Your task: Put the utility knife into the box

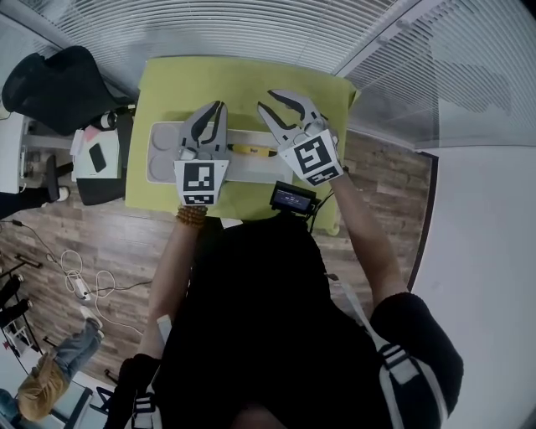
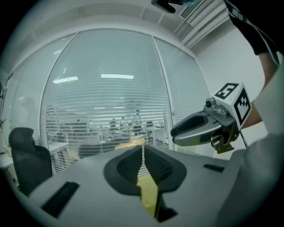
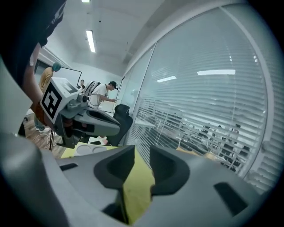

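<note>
Nearest me is a wood-plank floor [image 1: 117, 235], matte and grey-brown, with a pale cable [image 1: 88, 283] coiled on it. Over the near edge of the box [image 1: 243, 171] I hold both tools. The left gripper [image 1: 219, 105] has its dark ribbed pads together, and the right gripper [image 1: 267, 100] has its jaws parted on nothing. The box is a pale, shallow tray with round recesses at its left end. The utility knife [image 1: 249, 151], slim and yellow, lies within its outline. Under the box is a soft yellow-green cloth [image 1: 172, 84]. Left of the box stands a black office chair [image 1: 54, 88], and beyond it are slatted blinds [image 1: 251, 25] behind glass.
</note>
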